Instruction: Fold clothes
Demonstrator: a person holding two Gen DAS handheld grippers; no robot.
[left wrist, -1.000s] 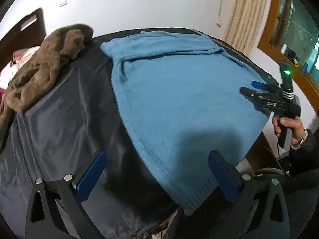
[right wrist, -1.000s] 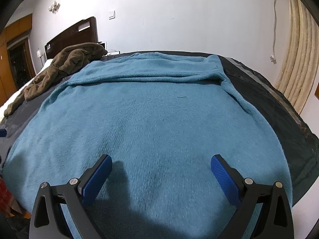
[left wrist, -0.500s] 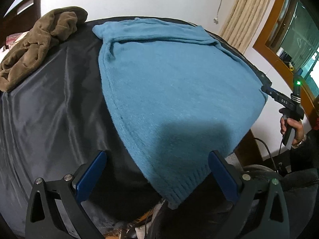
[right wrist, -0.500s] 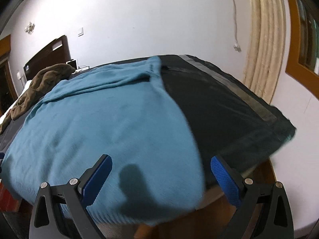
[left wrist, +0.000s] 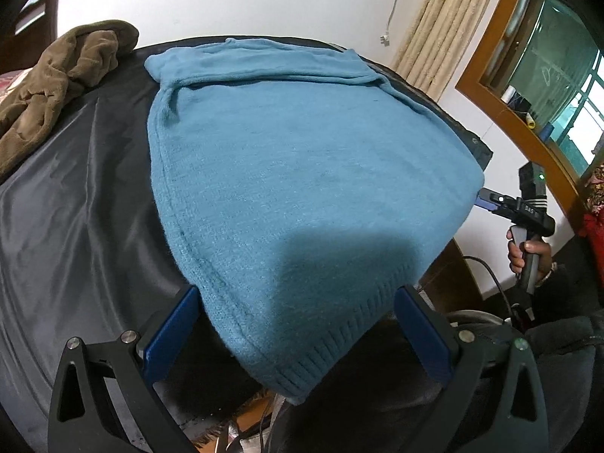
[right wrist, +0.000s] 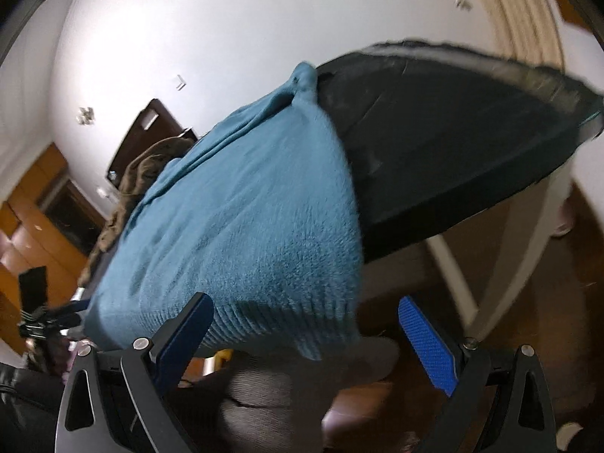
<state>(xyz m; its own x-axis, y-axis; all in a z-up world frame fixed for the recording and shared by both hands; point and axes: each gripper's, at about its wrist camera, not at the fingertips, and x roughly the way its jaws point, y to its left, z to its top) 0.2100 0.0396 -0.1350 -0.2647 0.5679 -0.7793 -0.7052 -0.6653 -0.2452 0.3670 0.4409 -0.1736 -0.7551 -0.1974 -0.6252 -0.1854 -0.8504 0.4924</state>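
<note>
Sweater: the blue sweater (left wrist: 302, 173) lies flat on the dark-covered worktop (left wrist: 75, 196), sleeves folded across its far end, ribbed hem (left wrist: 339, 339) hanging over the near edge.
Long axis: runs straight away from both hand-held grippers, hem nearest, collar end farthest.
Left hand-held gripper: the left hand-held gripper (left wrist: 294, 324) has its jaws spread wide and holds nothing; the hem's left corner hangs right between its fingers, just ahead.
Right hand-held gripper: the right hand-held gripper (right wrist: 305, 324) is likewise wide open and empty; the hem's right corner (right wrist: 313, 351) dangles between its fingers, slightly toward the left one. In the left view it sits off the sweater's right edge (left wrist: 490, 200), held by a hand (left wrist: 528, 253).
Nearer hand: each is nearest its own hem corner; neither seems closer than the other.
Key relation: the next move probably turns on both corners sitting inside open jaws, so closing there would give a two-corner hold for folding the hem away toward the collar.
Other cloth: a brown garment (left wrist: 64, 75) is heaped far-left of the left hand-held gripper, well apart from the sweater.
Change: a second ago the right hand-held gripper looked level over the middle of the sweater; now it is rolled and dropped to the right hem corner. The left one has drawn in from the bare cover onto its corner.
</note>
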